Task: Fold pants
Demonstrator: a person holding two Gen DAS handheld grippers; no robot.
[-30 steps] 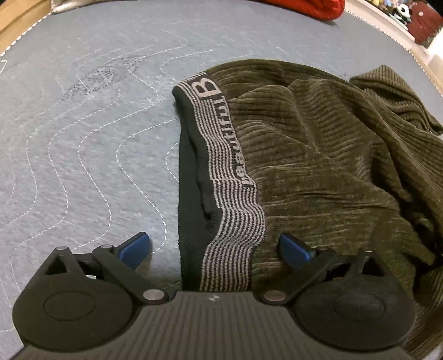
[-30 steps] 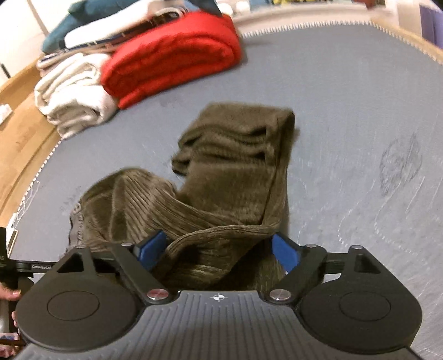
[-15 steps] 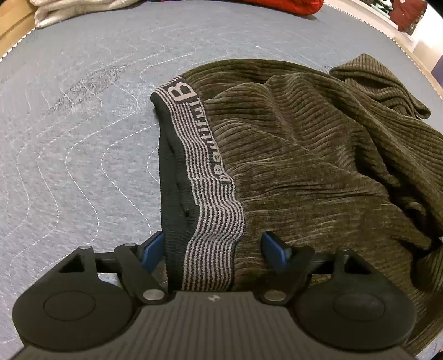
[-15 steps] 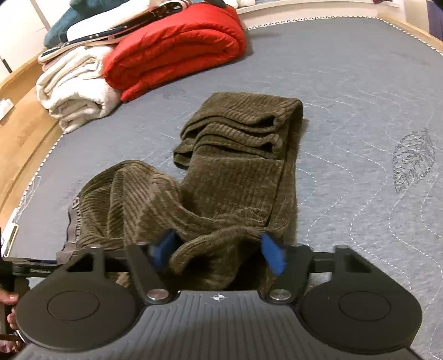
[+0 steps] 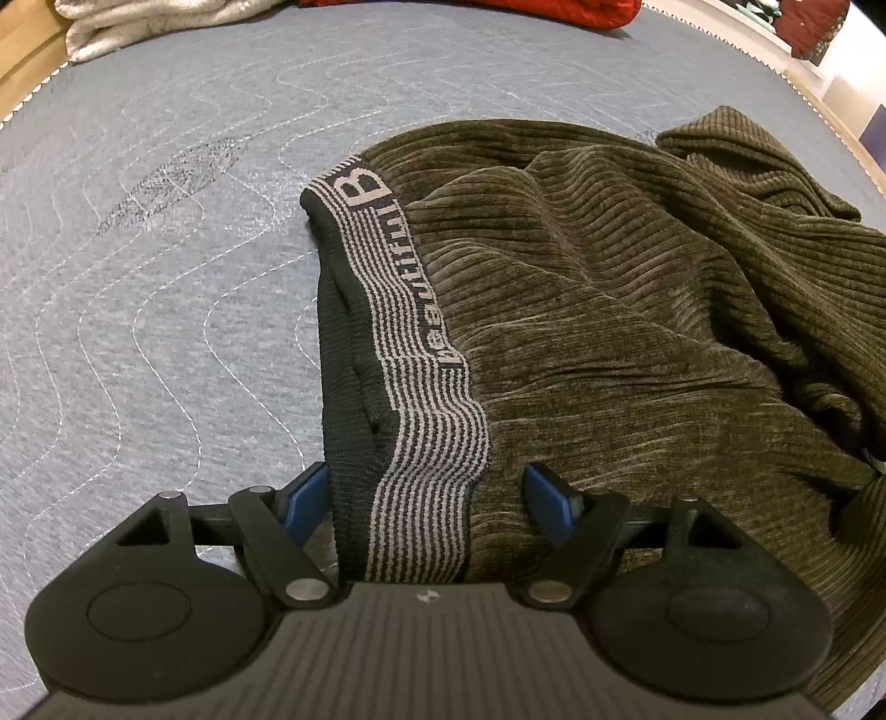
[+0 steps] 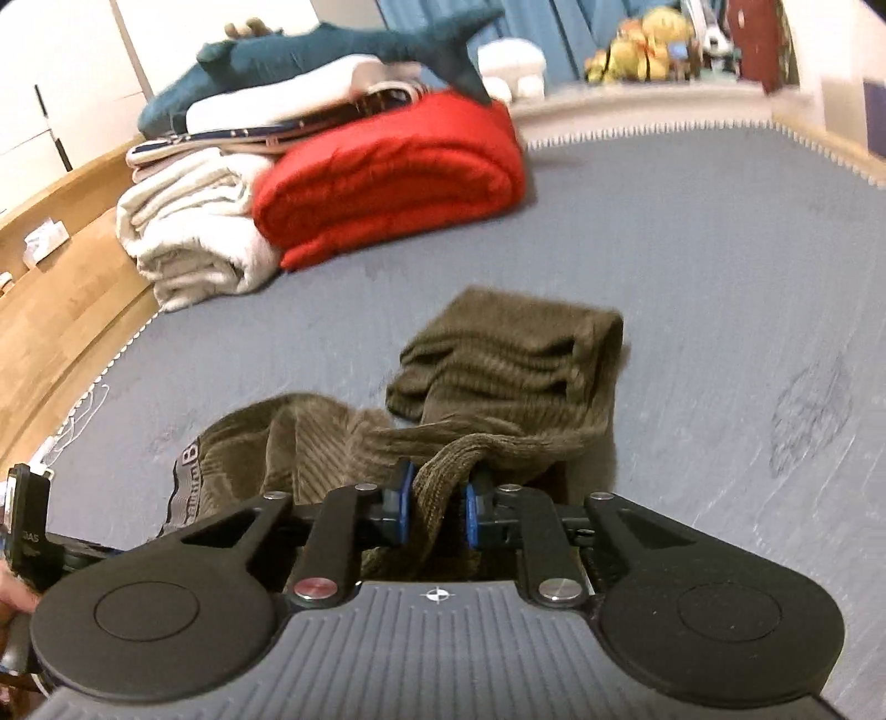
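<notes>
Olive ribbed pants (image 5: 609, 332) lie crumpled on the grey quilted mattress (image 5: 138, 277). Their striped waistband (image 5: 404, 310) with lettering runs straight toward my left gripper (image 5: 429, 493). That gripper points steeply down, and the band's near end lies flat between its blue pads (image 5: 310, 493). The left pad touches the black edge, but nothing is pinched. In the right wrist view the pants (image 6: 515, 354) stretch away to a folded leg end. My right gripper (image 6: 440, 507) is closing, and its pads squeeze a raised fold of the olive cloth.
A folded red blanket (image 6: 387, 188), cream towels (image 6: 194, 232) and a blue plush shark (image 6: 332, 50) are stacked at the mattress's far left. A wooden bed frame (image 6: 55, 310) runs along the left edge. A hand (image 6: 11, 598) shows at the lower left.
The right jaws closed from wide apart onto a fold of the pants and rose a little with it. The left jaws narrowed around the waistband, then held still.
</notes>
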